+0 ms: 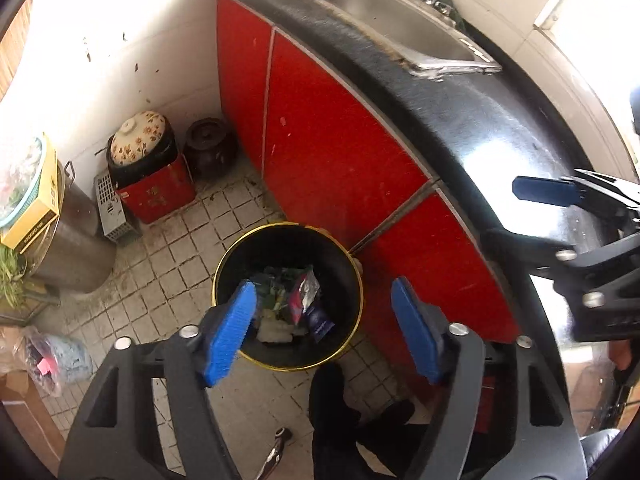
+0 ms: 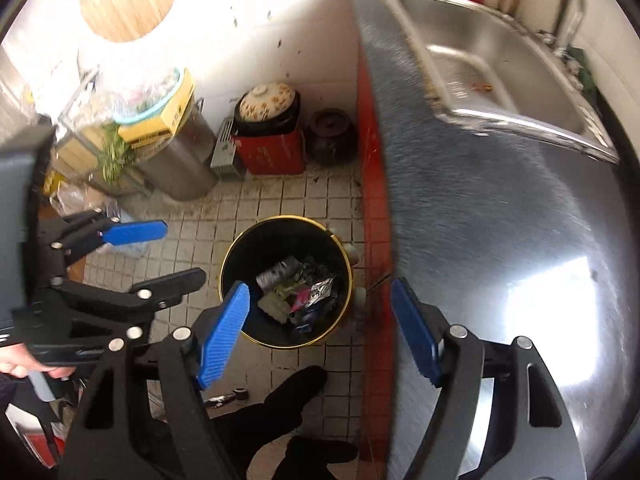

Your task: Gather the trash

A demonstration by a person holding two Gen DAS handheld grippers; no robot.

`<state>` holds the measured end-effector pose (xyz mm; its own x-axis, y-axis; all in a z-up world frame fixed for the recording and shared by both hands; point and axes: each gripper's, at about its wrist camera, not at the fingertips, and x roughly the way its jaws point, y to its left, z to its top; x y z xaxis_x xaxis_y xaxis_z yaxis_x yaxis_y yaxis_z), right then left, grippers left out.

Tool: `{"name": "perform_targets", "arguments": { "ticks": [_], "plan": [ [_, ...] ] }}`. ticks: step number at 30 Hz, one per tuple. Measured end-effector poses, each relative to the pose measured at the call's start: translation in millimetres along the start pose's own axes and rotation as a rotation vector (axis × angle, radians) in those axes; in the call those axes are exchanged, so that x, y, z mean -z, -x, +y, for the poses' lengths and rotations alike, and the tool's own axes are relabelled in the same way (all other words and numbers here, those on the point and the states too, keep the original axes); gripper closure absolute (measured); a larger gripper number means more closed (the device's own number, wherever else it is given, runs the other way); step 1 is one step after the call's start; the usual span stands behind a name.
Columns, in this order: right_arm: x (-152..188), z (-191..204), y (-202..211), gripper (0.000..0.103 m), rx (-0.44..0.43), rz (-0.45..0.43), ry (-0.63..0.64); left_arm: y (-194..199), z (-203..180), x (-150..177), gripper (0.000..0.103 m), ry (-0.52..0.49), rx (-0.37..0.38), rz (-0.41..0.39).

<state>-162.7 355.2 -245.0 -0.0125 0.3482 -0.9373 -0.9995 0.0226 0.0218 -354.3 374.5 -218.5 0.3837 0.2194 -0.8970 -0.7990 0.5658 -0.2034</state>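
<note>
The left gripper (image 1: 324, 330) stands wide with nothing between its blue pads, hanging over the black bin (image 1: 288, 296) on the tiled floor (image 1: 180, 264). The right gripper (image 2: 320, 330) is just as wide and empty, above the same bin, which sits at about 11 o'clock from its centre in the right wrist view. The trash (image 1: 294, 304), a heap of foil wrappers and scraps, lies inside the bin, towards its 5 o'clock wall. At 3 o'clock of the bin stand the red cabinet doors (image 1: 340, 140), with the dark tabletop (image 1: 480, 120) and steel sink (image 1: 384, 20) above them.

Judging from here, the two grippers hang close together, so one could knock the other if both swing back at once. The right one also sits near the tabletop edge and could clip it when lifted.

A dark trouser leg (image 1: 332, 420) at 6 o'clock hides part of the floor. What the wrappers are cannot be read. The right wrist view is smeared across the tabletop, so any trash left there is hard to make out, and small bits in the sink are too faint to name.
</note>
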Motion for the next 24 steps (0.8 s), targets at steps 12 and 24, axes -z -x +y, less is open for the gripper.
{"name": "perform_targets", "arguments": {
  "ticks": [12, 24],
  "plan": [
    [153.6, -125.0, 216.5, 0.008, 0.255, -0.234, -0.415, 51.2, -184.7, -34.1, 0.007, -0.336, 0.088, -0.128],
    [412.2, -185.0, 363.7, 0.008, 0.679, -0.303, -1.131, 61.3, -447.4, -2.1, 0.007, -0.790, 0.302, -0.057]
  ]
}}
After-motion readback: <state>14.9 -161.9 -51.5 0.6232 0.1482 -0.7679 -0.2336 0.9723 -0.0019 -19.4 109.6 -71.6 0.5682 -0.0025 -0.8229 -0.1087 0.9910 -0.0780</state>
